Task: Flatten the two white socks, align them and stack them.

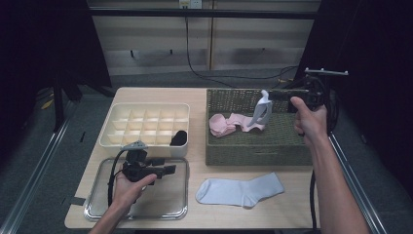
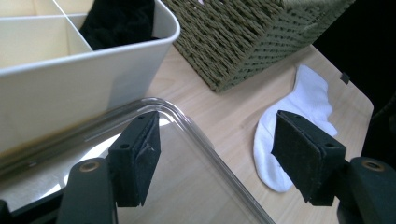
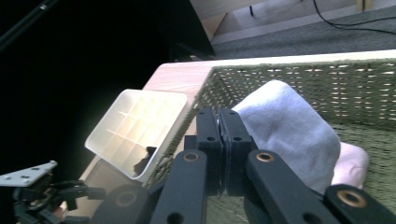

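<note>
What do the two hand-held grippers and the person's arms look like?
Both grippers, left gripper and right gripper, are black. Each has two flat rectangular pads on arms with brass-coloured pivots, a grey three-cornered plate on top, and a trailing black cable. The forearms are bare, with no sleeves or gloves visible.

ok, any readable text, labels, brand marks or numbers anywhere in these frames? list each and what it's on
None readable.
Divided organizer box, wicker basket, clear tray: no print showing.
White sock on the table, pale sock in the right claw, pink sock: no logo or tag showing.
Wall outlet at the top edge: too small to tell.
</note>
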`<state>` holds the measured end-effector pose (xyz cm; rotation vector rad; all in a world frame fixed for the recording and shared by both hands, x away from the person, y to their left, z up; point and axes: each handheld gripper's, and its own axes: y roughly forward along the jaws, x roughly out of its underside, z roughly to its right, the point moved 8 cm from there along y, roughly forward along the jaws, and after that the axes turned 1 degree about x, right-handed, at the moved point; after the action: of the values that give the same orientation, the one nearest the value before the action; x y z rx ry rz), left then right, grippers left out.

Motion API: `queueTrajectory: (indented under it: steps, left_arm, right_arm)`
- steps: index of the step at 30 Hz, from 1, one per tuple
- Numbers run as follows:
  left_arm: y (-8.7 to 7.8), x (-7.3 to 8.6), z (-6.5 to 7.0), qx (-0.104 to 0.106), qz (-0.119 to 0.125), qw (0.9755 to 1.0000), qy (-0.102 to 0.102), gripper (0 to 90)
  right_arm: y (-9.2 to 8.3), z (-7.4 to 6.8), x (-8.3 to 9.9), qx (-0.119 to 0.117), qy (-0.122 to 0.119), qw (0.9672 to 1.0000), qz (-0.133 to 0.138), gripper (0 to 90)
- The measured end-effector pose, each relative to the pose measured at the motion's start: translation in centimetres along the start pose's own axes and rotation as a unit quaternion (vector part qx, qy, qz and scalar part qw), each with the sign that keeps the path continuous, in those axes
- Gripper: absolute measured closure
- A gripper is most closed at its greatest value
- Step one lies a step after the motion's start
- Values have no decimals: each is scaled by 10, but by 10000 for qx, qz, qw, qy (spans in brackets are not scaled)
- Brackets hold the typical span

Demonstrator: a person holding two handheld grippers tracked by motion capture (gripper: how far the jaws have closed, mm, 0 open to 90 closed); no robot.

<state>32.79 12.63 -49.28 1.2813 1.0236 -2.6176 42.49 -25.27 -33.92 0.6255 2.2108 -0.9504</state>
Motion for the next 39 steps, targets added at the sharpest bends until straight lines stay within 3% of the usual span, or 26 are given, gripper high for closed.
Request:
queueTrajectory:
  steps: [9,12,16,25,39]
  left_arm:
    - [-1,6,3,34,-21,10000,9,330]
    - [0,5,3,-81,-10,9999,-59,394]
    - [1,4,4,-86,-32,10000,-16,413]
    - [3,-3,11,72,55,10000,-5,413]
    - [6,-7,20,253,57,9997,-12,385]
  right_arm:
    - [-7,-15,0,-106,-9,9999,58,884]
    - [-10,-22,-2,-149,-40,9999,79,884]
    - [-14,-32,-5,-179,-114,9997,99,884]
    - [-22,-43,-6,-210,-206,9995,147,883]
    - [-29,-83,6,-522,-491,9974,102,883]
